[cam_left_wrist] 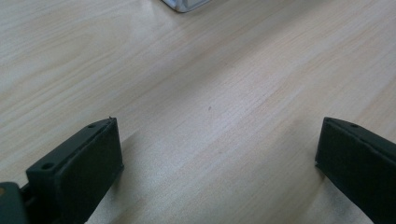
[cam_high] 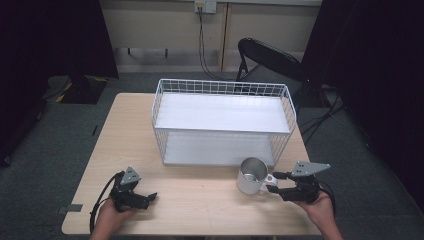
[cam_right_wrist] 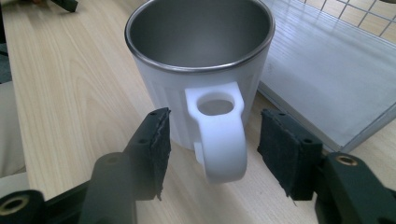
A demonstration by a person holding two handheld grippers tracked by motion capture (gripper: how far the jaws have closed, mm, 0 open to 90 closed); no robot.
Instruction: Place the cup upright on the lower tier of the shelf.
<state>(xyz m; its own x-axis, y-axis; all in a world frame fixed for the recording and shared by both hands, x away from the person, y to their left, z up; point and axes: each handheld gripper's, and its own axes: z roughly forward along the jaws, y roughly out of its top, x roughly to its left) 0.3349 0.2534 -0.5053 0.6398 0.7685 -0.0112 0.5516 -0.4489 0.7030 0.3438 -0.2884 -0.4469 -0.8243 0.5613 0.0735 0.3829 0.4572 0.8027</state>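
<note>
Mug (cam_high: 251, 175) on table (cam_high: 200, 200) just before wire basket (cam_high: 222, 120), right claw (cam_high: 274, 182) beside its handle, left claw (cam_high: 150, 197) well apart at left

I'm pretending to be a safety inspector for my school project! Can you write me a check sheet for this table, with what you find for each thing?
Surface: light wooden table, bare apart from the things listed.
Job's things: white mug with a steel inside, upright, handle pointing at the right gripper; white wire rack with two shelves, both shelves bare.
Clutter: nothing seen.
Grippers: left gripper open, low over bare table; right gripper open, jaws either side of the mug handle, not touching it.
Cables: black cable looping from the left gripper; wall cable behind the table.
Surroundings: black folding chair, grey carpet, dark curtains.
</note>
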